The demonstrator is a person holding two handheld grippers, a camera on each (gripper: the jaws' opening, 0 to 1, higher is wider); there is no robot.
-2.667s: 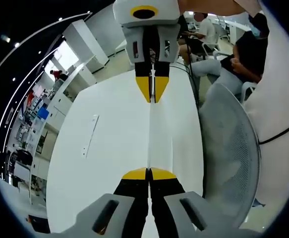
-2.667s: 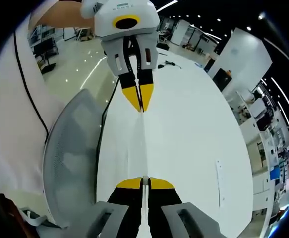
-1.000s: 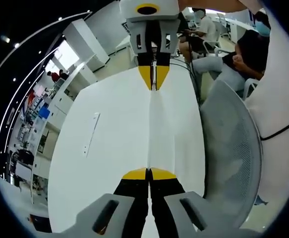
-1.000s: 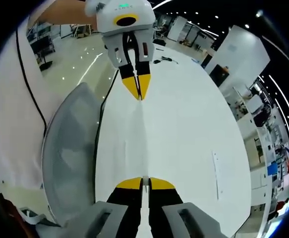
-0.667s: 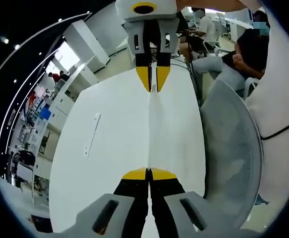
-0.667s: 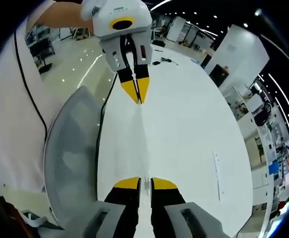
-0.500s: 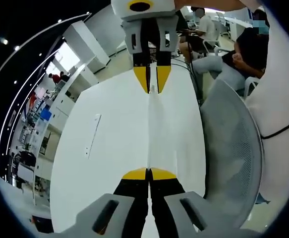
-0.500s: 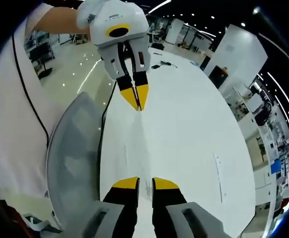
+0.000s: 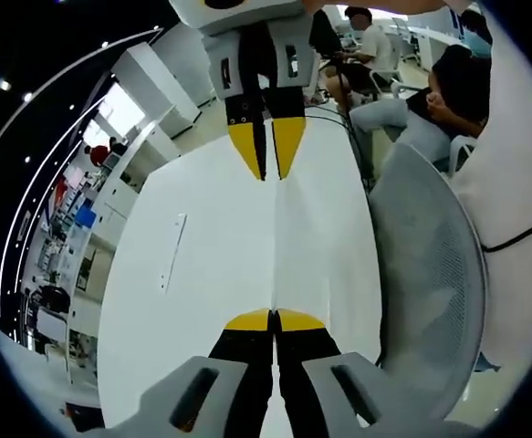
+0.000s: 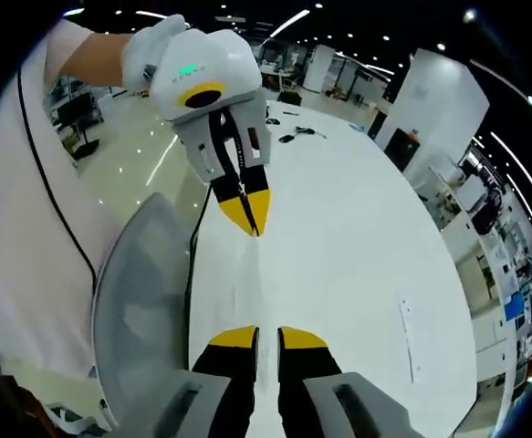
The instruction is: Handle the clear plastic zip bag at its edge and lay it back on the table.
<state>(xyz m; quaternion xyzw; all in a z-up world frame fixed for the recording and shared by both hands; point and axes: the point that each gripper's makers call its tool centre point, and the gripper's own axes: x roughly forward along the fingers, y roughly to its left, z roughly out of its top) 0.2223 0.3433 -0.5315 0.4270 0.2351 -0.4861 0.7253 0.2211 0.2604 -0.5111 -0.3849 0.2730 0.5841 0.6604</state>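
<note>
Pinched flat between the yellow tips of the left gripper (image 9: 275, 318) at the bottom of the left gripper view: one end of the clear plastic zip bag (image 9: 276, 246), jaws pressed together with no gap. Seen edge-on there as a thin pale strip running straight up to the right gripper (image 9: 267, 175) at the top. Lifted off the white worktop (image 9: 202, 292), not lying on it. Hard to tell how far above.

In the right gripper view, right gripper (image 10: 267, 336) with jaws a narrow way apart, slit of worktop showing between the tips. Bag edge (image 10: 259, 283) leading into that slit, not visibly clamped. At the far end, left gripper (image 10: 247, 228) tilted, tips closed on the bag, held by a white-gloved hand (image 10: 147, 50).

On the worktop, well off to one side of the bag, a slim white strip (image 9: 172, 251), flat, apart from everything. Just beside the worktop edge, a grey mesh chair (image 9: 430, 274), backrest close to the person's white clothing (image 9: 521, 182) with a thin black cable (image 9: 521, 239) across it. Further back, seated people (image 9: 448, 91) near the far end of the worktop. More cables (image 10: 297, 134) lying on the far part of the worktop. Open hall with white partitions behind.
</note>
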